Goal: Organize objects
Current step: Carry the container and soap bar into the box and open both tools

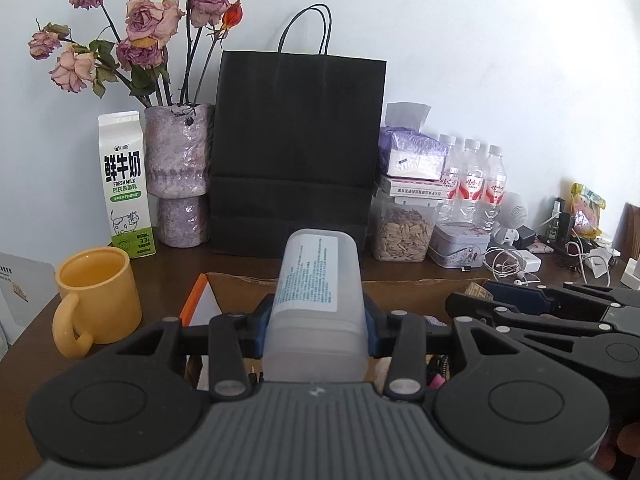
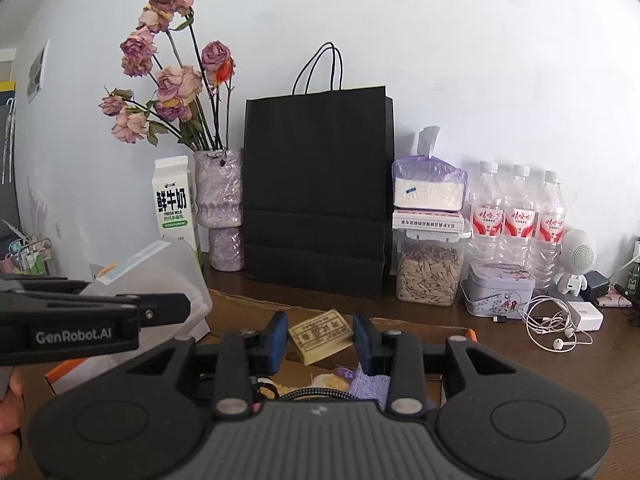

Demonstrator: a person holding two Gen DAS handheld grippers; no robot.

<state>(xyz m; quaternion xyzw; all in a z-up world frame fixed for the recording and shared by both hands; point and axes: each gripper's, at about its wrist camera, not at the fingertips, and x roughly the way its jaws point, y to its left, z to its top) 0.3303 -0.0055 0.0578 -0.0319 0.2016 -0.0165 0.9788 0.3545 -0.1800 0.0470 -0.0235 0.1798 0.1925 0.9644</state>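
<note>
we held a translucent container (image 1: 316, 304) pinched in our left gripper (image 1: 318, 320) over the cardboard box (image 1: 400, 286); our right gripper (image 2: 320, 340) stood spread, empty. next, we judged, it needed lowering inside.

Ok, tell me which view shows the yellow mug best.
Left wrist view: the mug stands whole at the left on the table, handle toward the camera, rim and inside visible. The right wrist view shows none of it; the left claw and its container fill that side.

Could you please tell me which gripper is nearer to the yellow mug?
Left. The left gripper, shut on a translucent container, is just right of the yellow mug; the right gripper is farther right.
</note>
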